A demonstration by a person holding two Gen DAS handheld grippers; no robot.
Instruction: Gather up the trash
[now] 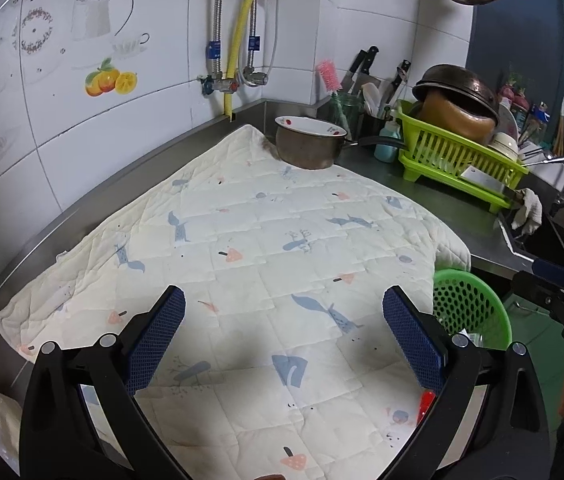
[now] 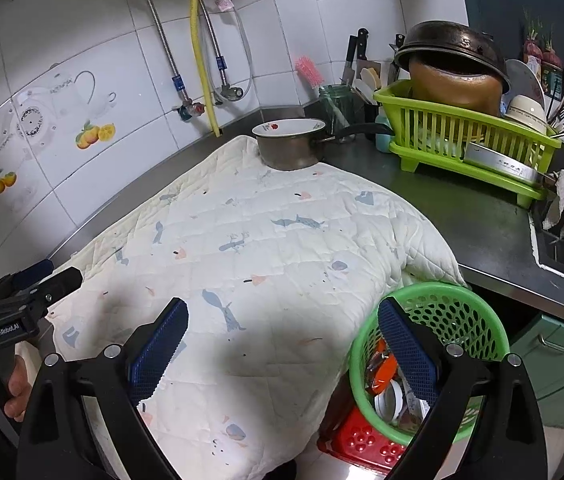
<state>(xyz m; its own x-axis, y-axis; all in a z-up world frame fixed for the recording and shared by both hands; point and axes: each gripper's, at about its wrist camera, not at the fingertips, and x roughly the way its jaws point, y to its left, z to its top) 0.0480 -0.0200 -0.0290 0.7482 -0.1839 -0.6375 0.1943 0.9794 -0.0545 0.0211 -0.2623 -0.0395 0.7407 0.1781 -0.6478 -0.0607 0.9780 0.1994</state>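
White tiled wall, steel counter

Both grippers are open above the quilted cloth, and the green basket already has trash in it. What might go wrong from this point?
1. The green basket stands off the counter edge on a red stool; a bump from the right gripper might tip it.
2. The quilted cloth hangs over the edge beside the basket, so a finger could snag it.
3. Pulling the cloth could shift the pot on its far corner.
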